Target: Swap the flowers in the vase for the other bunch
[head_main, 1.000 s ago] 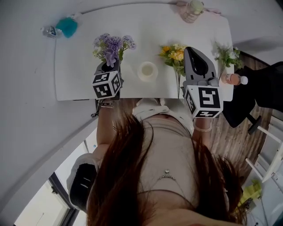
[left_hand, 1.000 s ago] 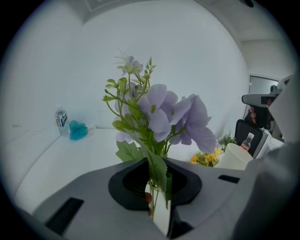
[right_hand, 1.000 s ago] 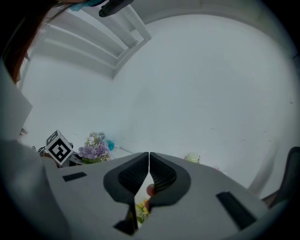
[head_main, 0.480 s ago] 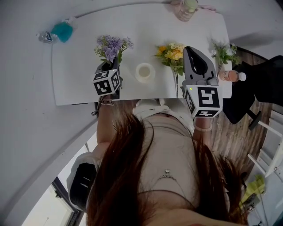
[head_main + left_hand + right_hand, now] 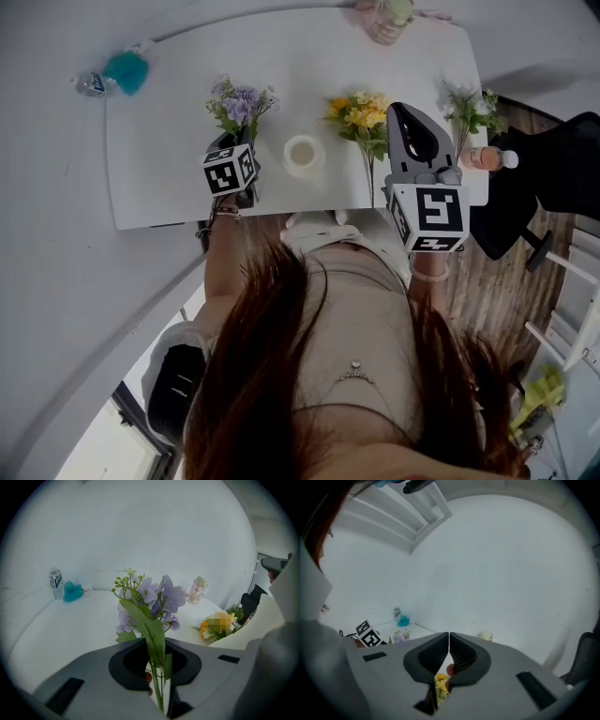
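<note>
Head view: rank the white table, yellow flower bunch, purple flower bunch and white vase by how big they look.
1. White table.
2. Yellow flower bunch and purple flower bunch: alike; the purple one is held nearer the camera, so unranked.
3. White vase.

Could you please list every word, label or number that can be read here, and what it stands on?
No text can be read.
Water bottle: blue label, print too small to read.
Orange bottle: any print too small to read.
Marker cubes: black square patterns only, no words.
</note>
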